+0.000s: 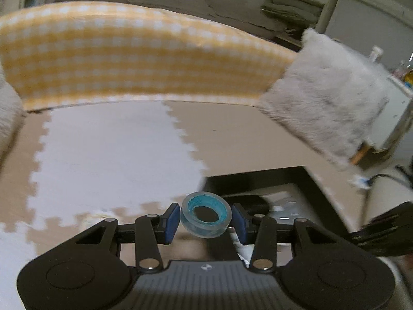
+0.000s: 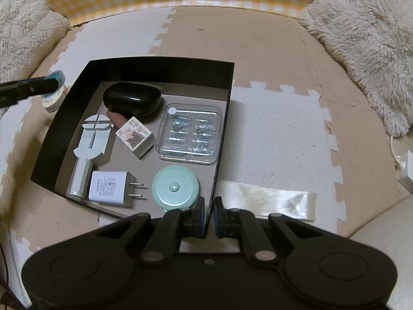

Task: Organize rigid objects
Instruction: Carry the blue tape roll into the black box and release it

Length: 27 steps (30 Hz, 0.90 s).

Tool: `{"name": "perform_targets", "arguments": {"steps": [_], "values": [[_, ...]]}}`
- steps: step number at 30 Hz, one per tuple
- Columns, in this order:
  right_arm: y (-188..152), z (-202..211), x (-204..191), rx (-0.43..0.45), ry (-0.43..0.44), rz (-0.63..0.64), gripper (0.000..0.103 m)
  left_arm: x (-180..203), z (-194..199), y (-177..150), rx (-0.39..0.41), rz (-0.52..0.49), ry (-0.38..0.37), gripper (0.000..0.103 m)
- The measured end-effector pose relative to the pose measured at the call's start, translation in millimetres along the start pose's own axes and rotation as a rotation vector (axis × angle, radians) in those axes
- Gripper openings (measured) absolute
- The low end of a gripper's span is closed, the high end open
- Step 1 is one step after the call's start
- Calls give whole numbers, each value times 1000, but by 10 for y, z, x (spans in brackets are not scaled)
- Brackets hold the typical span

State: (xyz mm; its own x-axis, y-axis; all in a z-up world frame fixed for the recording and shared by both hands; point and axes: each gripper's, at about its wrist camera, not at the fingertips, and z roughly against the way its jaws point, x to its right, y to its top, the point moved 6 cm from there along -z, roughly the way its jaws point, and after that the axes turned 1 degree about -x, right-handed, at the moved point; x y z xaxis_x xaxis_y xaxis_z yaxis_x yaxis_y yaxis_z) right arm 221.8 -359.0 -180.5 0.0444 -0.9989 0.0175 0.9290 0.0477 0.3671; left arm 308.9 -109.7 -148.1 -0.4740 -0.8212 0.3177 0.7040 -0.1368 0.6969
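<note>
Taking the black box (image 2: 160, 77) as the landmark: off its left wall, above the foam floor mat (image 1: 103, 155), the left claw (image 1: 205, 219) carries a clear tape roll with a blue core (image 1: 205, 218), pinched between its blue pads and tilted. The grip looks to sit on the roll's curved rim, though motion blur makes the contact hard to judge, so the roll could twist out and fall short of the box. Just outside that same wall sits a small round jar (image 2: 53, 100), which a low swing might knock. Inside the box lie a charger plug (image 2: 111, 187) and a mint round case (image 2: 175, 187). At the box's near right corner, the right claw (image 2: 209, 215) is shut on the wall edge, steadying it; if it slips, the box may shift as the roll arrives.
</note>
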Motion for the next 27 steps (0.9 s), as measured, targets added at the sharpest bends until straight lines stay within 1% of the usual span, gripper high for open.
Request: {"name": "perform_targets", "arguments": {"steps": [6, 11, 14, 18, 20, 22, 27], "values": [[2, -1, -2, 0, 0, -1, 7, 474, -47, -67, -77, 25, -118, 45], [-1, -1, -4, 0, -4, 2, 7, 801, -180, -204, -104, -18, -168, 45], [0, 0, -5, 0, -4, 2, 7, 914, -274, -305, -106, -50, -158, 45], [-1, 1, -4, 0, -3, 2, 7, 938, -373, -410, -93, -81, -126, 46], [-3, 0, -6, 0, -2, 1, 7, 902, -414, -451, -110, -85, -108, 50], [-3, 1, -9, -1, -2, 1, 7, 878, -425, -470, -125, -85, -100, 59], [-2, 1, -4, 0, -2, 1, 7, 912, -398, -497, -174, -100, -111, 65]]}}
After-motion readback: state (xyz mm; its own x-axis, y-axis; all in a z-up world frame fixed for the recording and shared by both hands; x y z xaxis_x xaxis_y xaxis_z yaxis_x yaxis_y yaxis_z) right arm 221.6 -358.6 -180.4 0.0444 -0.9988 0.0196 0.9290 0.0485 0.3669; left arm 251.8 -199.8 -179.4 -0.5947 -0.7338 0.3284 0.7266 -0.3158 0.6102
